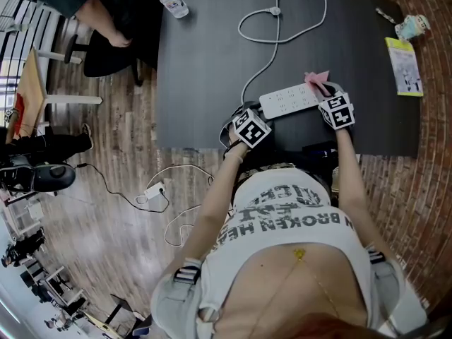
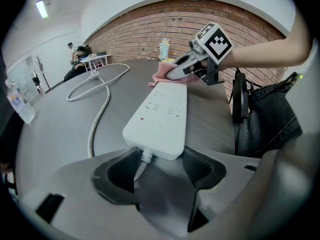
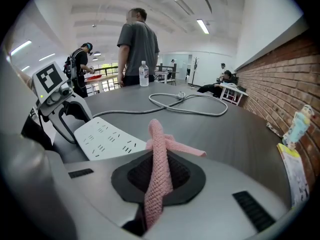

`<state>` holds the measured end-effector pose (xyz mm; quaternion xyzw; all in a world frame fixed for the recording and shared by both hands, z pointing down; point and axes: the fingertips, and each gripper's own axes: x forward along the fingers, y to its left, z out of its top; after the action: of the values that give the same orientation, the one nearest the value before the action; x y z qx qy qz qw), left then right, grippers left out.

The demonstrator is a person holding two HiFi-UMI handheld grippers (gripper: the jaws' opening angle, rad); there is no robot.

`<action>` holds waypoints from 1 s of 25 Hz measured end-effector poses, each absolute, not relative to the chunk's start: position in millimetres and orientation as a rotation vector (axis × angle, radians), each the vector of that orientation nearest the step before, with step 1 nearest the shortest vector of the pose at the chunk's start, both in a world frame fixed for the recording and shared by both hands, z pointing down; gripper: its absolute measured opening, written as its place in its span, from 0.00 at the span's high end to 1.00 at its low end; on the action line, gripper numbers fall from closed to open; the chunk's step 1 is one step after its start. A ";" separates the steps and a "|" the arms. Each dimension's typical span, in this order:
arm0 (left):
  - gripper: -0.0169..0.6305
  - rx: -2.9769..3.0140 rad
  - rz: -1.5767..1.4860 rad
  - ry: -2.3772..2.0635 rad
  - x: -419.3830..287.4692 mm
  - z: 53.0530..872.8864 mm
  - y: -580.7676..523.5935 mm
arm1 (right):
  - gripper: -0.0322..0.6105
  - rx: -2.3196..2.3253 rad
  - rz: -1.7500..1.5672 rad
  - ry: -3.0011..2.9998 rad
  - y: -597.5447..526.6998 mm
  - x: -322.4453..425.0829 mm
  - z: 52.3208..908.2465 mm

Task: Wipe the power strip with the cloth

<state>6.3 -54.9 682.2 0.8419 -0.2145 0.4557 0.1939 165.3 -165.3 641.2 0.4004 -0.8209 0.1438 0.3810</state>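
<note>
Cloth (image 3: 159, 149) pinched in right tool (image 3: 160, 180) meets the power strip's (image 2: 160, 115) far end; left tool (image 2: 160, 173) clamps its cord end near the tabletop's (image 1: 205, 62) front edge.

White power strip (image 1: 291, 99) flat on table (image 1: 212, 62), pink cloth (image 1: 316, 80) at one end.

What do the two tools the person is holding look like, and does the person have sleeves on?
The left tool and right tool are both smooth grey plastic, with dark, rubbery-looking pads on the inside. Each carries a white cube printed with black square markers. The arms have no sleeves over them. The person wears a white T-shirt with dark lettering.
</note>
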 end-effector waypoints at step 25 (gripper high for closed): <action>0.56 2.365 1.281 -0.619 3.0 684.9 -57.8 | 0.92 0.189 0.315 -2.306 -58.4 -19.5 640.3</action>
<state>3.0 -57.8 684.9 0.8413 -0.2202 0.4557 0.1898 -19.5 -58.4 640.3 0.0744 -0.9083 0.1242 0.3926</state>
